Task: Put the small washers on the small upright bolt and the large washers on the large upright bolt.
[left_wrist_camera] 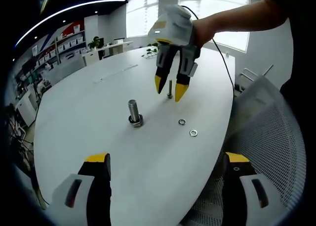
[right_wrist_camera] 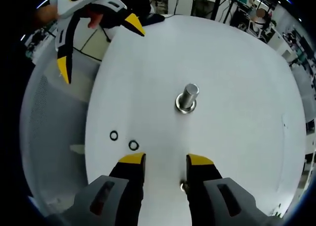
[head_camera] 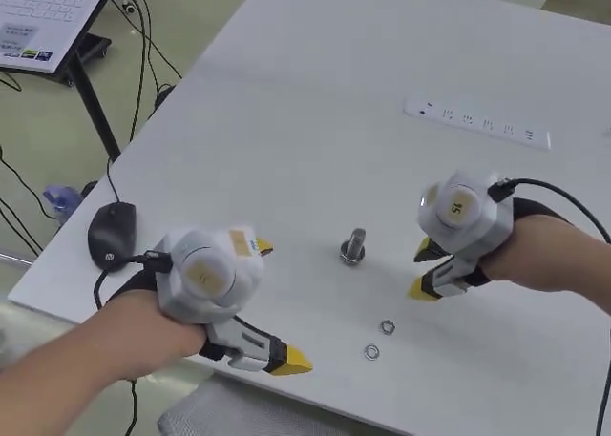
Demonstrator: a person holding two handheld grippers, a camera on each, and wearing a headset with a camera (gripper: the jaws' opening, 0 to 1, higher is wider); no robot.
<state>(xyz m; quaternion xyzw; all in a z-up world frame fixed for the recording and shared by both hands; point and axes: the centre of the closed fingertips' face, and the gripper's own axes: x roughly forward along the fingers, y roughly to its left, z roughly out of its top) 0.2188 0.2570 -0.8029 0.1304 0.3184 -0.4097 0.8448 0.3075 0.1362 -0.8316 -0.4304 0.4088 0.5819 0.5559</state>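
Hanging low over the near edge of the worktop (head_camera: 315, 93), the left gripper (head_camera: 279, 303) is holding its jaws spread wide with nothing between them. The right gripper (right_wrist_camera: 166, 159) is hovering with its jaws a little apart, one on each side of the small bolt (left_wrist_camera: 170, 90), which is standing upright on the right of the worktop. In the left gripper view a gap is showing on both sides of the shank, so this is looking like a straddle and not a pinch.

Between the two grippers, the far washer (head_camera: 387, 327) and the near washer (head_camera: 371, 352) are lying flat just beside each other, apart from both bolts. The large bolt (head_camera: 353, 247) is standing upright beyond them, left of the small one. It is showing a wider ring at its foot; whether that is stacked washers or the bolt's own head I cannot tell. Farther out, a power strip (head_camera: 477, 123) is lying at the far right and a computer mouse (head_camera: 110, 234) is sitting by the left edge.

Both loose washers are looking small, so the small bolt seems to be the one being served. The next move is probably calling for the left gripper to come down over the near washer, narrow its jaws a good deal and nip the thin ring by its rim without skating it away. The right gripper would be needing to clear the bolt's top first.
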